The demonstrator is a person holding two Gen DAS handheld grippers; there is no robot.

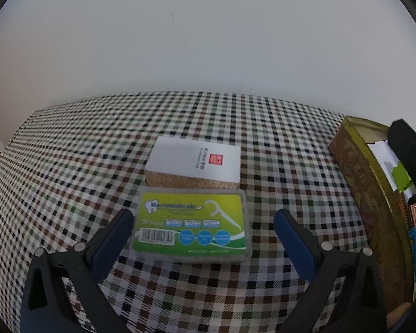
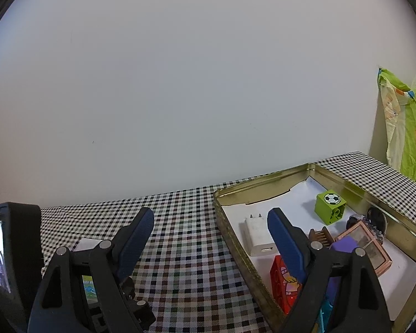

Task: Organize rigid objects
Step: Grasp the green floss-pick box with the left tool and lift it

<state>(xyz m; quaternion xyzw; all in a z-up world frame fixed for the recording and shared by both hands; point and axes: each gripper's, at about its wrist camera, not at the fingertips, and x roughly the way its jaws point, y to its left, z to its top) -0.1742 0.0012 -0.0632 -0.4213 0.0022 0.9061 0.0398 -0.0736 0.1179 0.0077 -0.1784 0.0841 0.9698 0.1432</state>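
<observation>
**Left hand-held gripper poised over a floss-pick case, gold tin waiting nearby**

A flat, clear plastic floss-pick case with a green label point(image 1: 191, 226) lies on the checked-cloth surface point(image 1: 69, 166). It sits directly in front of a white-topped cardboard box with cork-patterned sides point(image 1: 194, 165), apparently touching it. The left hand-held gripper point(image 1: 203, 230) has its blue-padded jaws spread wide on either side of the case, not pressing it. The case looks light, stiff and smooth, so it may slip; its two short ends seem the best place to take hold.

A shallow gold metal tin point(image 2: 266, 186) stands to the right of the case. The right hand-held gripper point(image 2: 212, 230) hangs wide and empty over the tin's near wall. Inside the tin are a white charger plug point(image 2: 256, 236), a green cube with a football print point(image 2: 330, 205) and a red printed block point(image 2: 284, 283). Other items there are partly hidden behind the gripper and hard to identify.
</observation>
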